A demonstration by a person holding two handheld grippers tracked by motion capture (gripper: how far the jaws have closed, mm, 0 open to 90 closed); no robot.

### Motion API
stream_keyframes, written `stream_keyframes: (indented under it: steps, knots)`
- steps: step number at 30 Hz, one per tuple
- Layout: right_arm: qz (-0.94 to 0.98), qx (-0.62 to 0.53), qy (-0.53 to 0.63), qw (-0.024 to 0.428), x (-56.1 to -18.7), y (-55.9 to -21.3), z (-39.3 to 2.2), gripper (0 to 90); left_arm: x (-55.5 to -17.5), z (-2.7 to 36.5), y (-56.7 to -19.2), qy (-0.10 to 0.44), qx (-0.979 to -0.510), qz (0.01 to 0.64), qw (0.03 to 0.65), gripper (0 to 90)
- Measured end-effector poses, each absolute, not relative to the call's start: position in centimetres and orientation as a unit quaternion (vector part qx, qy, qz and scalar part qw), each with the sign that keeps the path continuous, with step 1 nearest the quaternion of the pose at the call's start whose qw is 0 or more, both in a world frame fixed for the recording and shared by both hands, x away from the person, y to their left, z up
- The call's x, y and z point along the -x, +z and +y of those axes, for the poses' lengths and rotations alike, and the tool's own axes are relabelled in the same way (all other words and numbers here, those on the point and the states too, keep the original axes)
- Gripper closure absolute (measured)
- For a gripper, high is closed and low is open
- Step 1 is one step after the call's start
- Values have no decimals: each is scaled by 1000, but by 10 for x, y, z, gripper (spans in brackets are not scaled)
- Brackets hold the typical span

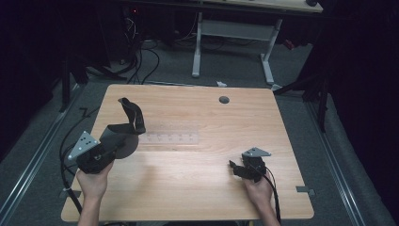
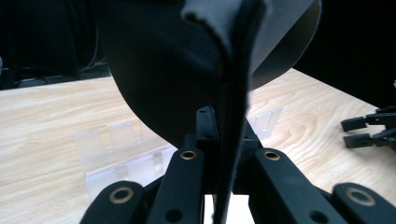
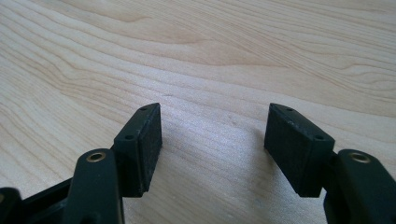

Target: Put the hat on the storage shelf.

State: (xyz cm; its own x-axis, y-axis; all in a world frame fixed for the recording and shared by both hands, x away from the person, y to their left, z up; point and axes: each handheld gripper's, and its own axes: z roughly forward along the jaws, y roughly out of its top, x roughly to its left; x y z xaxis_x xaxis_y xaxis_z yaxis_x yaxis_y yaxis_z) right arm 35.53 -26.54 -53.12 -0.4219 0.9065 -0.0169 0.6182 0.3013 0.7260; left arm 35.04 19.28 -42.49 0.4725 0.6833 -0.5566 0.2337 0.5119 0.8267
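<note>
Fabric is hanging in the grip on the left side: the left gripper (image 1: 104, 149) is pinching a dark cloth piece (image 1: 120, 139), a rounded panel with a strap (image 1: 133, 113) curling up and away from it toward the far edge. From the left gripper view the fingers (image 2: 205, 135) are squeezing tight on a folded edge of that dark cloth piece (image 2: 163, 79), the seam running straight down between them, and the panel is lifting clear of the bench (image 2: 42, 121) rather than lying flat on it. Just behind the cloth, a clear plastic rack (image 1: 171, 138) is lying on the bench (image 1: 197, 188) near its middle, its little dividers showing through in the left gripper view (image 2: 112, 149).

Over on the other side, the right gripper (image 1: 237, 168) is hovering low by the near right part of the bench, well apart from the cloth. Its fingers (image 3: 140, 144) are standing wide apart in the right gripper view, with bare wood grain between the pads. A small round grommet (image 1: 224, 100) is sitting near the far edge of the bench.
</note>
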Motion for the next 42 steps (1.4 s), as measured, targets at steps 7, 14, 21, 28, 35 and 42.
stream_keyframes:
  steps: [7,14,21,28,35,42]
  knots:
    - [776,-491,329,219,-355,-531,-265,370,-360,203,-419,179,-463,490,717,859]
    - [778,-490,328,218,-355,-531,-265,359,-375,205,-418,196,-465,495,707,858]
    - [778,-490,328,218,-355,-531,-265,355,-390,204,-420,202,-466,498,703,859]
    - [778,-490,328,218,-355,-531,-265,347,-403,201,-425,211,-469,495,700,861]
    - [778,-491,328,217,-355,-531,-265,343,-414,204,-431,222,-465,498,697,861]
    - [778,-490,328,218,-355,-531,-265,343,-425,204,-438,217,-464,503,696,860]
